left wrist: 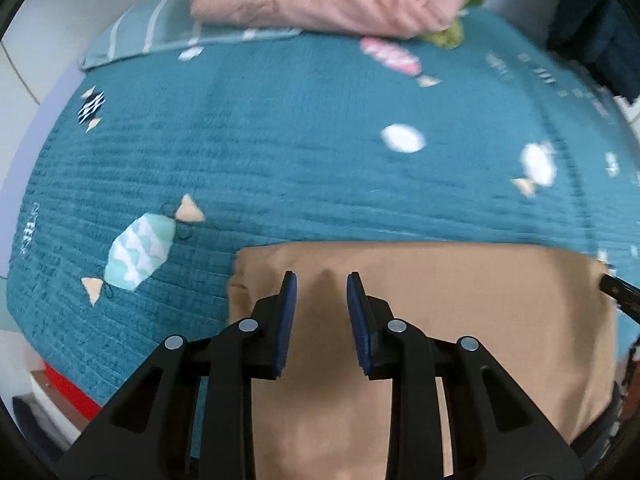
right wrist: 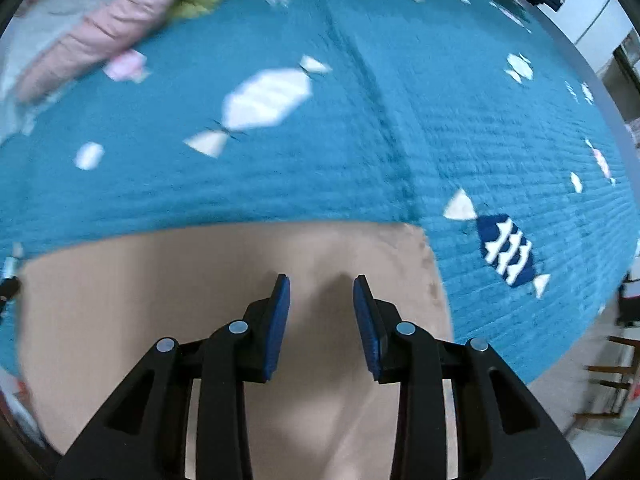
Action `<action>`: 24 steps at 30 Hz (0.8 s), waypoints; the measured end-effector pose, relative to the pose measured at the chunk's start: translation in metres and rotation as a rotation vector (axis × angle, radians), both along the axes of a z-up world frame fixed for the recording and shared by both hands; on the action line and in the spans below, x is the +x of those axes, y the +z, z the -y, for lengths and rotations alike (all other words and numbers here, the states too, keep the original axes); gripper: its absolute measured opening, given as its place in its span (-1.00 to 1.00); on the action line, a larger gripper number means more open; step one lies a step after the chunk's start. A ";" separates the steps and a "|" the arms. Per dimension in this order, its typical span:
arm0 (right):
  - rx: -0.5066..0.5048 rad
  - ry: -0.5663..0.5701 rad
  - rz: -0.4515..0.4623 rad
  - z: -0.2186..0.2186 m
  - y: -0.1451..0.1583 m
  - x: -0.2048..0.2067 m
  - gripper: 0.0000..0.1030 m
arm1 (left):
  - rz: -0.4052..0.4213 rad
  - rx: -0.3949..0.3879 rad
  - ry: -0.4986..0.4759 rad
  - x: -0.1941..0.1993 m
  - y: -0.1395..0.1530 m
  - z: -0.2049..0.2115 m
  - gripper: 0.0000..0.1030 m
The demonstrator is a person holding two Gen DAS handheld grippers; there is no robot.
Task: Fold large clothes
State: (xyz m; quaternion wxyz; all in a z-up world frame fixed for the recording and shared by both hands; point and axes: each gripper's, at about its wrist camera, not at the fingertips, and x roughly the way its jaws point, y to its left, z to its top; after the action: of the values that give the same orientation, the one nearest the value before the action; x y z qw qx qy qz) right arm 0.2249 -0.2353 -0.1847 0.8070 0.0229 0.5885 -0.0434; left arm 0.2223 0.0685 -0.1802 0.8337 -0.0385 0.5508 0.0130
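A teal quilt [left wrist: 304,148] with a fish print covers nearly the whole scene and is the surface everything lies on. A seam runs down it in the right wrist view, from far centre toward the near middle.

On its near side lies the tan cloth [left wrist: 472,312], folded flat into a broad rectangle with a straight far edge. In the left wrist view its left far corner shows, slightly rumpled; in the right wrist view its right far corner shows, rounded and a little rough. The cloth [right wrist: 140,300] spans the near part of both views and runs under both grippers.

At the far left of the quilt sits a pink folded garment [left wrist: 320,4], resting on a pale striped cloth [left wrist: 160,36]. A green cloth [left wrist: 452,32] pokes out beside the pink one on its right. A dark blue garment [left wrist: 592,36] hangs at the far right edge of the left wrist view.

The left gripper [left wrist: 321,280] points steeply down over the left part of the tan cloth, its blue pads [left wrist: 286,320] a narrow gap apart, with tan fabric seen between them; whether they pinch a fold cannot be told. The right gripper [right wrist: 321,282] stands likewise over the right part, pads [right wrist: 370,324] narrowly apart, grip equally unclear.

Both views are motion-blurred.
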 end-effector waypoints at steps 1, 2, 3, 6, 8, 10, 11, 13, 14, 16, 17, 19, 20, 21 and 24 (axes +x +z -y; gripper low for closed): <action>0.015 0.020 0.023 -0.010 0.006 0.000 -0.41 | 0.019 -0.028 -0.021 -0.004 0.005 0.006 -0.46; 0.033 0.043 0.043 -0.018 0.010 0.001 -0.41 | 0.032 -0.046 -0.036 -0.002 0.008 0.013 -0.46; 0.054 0.075 0.061 -0.031 0.014 0.003 -0.41 | 0.048 -0.060 -0.052 -0.004 0.011 0.021 -0.46; 0.064 0.155 0.077 -0.062 0.012 0.004 -0.41 | 0.043 -0.082 -0.089 -0.002 0.005 0.042 -0.46; 0.094 0.173 0.063 -0.074 0.003 0.008 -0.40 | 0.031 -0.114 -0.103 0.003 -0.006 0.056 -0.46; 0.118 0.182 0.025 -0.082 -0.012 0.011 -0.40 | 0.006 -0.133 -0.095 0.005 -0.023 0.062 -0.46; 0.107 0.187 0.011 -0.082 -0.018 0.012 -0.41 | -0.012 -0.133 -0.083 0.005 -0.032 0.061 -0.47; 0.062 0.220 -0.003 -0.083 -0.030 0.012 -0.41 | -0.043 -0.153 -0.048 0.003 -0.049 0.054 -0.50; 0.041 0.237 0.000 -0.080 -0.033 0.009 -0.41 | -0.040 -0.146 -0.039 0.002 -0.051 0.048 -0.62; 0.009 0.242 0.017 -0.062 -0.033 0.006 -0.41 | -0.029 -0.087 -0.027 -0.002 -0.051 0.037 -0.80; 0.003 0.232 0.020 -0.051 -0.032 0.004 -0.41 | -0.024 -0.063 -0.014 -0.004 -0.049 0.027 -0.85; -0.039 0.184 0.023 -0.020 -0.032 0.001 -0.32 | -0.031 -0.061 0.024 -0.007 -0.049 0.002 -0.86; -0.036 0.166 0.023 -0.008 -0.031 -0.001 -0.29 | -0.033 -0.056 0.046 -0.010 -0.049 -0.011 -0.87; -0.093 0.116 0.009 0.014 -0.034 -0.002 -0.29 | -0.033 -0.058 0.059 -0.012 -0.048 -0.022 -0.95; -0.096 -0.002 -0.026 0.071 -0.041 -0.012 -0.29 | -0.052 0.088 0.163 -0.022 -0.049 -0.060 -0.92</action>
State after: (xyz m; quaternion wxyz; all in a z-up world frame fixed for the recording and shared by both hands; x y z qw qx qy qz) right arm 0.2132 -0.3067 -0.2258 0.7994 -0.0161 0.5962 -0.0725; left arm 0.2001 0.1281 -0.2290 0.8161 -0.0461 0.5662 0.1061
